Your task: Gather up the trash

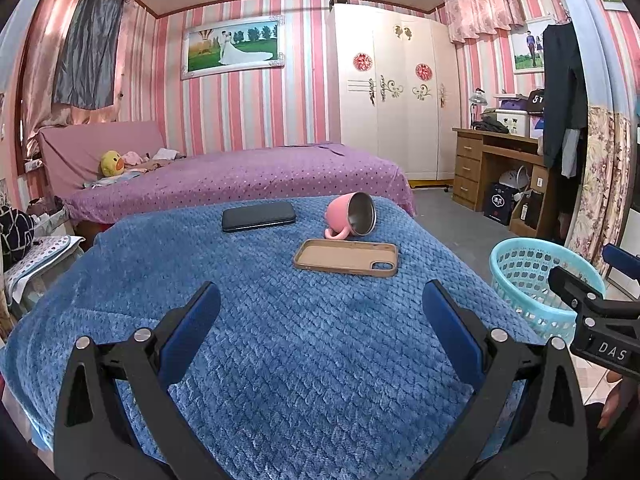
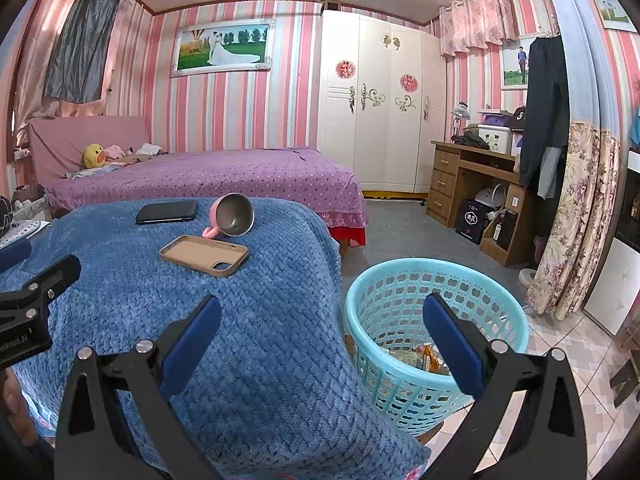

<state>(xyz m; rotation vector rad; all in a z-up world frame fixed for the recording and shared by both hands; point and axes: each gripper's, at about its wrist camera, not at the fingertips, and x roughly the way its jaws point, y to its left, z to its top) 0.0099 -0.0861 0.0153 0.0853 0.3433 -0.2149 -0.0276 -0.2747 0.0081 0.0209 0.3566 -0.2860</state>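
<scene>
A light blue plastic basket [image 2: 400,280] stands on the floor at the right of a table draped in a blue blanket [image 2: 240,340]; several wrappers [image 2: 424,356] lie at its bottom. My right gripper [image 2: 322,330] is open and empty, one finger over the blanket's edge and the other over the basket. My left gripper [image 1: 322,320] hangs open and empty above the blanket [image 1: 300,360], short of a tan phone case [image 1: 346,258]. The basket [image 1: 532,280] shows at the right in the left wrist view, with the right gripper's side in front of it.
On the blanket lie a tan phone case [image 2: 204,255], a tipped pink mug [image 2: 232,216] and a black phone [image 2: 167,212]. Behind is a purple bed [image 2: 208,180]. A wooden desk [image 2: 472,184], a white wardrobe [image 2: 380,112] and a flowered curtain [image 2: 572,220] stand at the right.
</scene>
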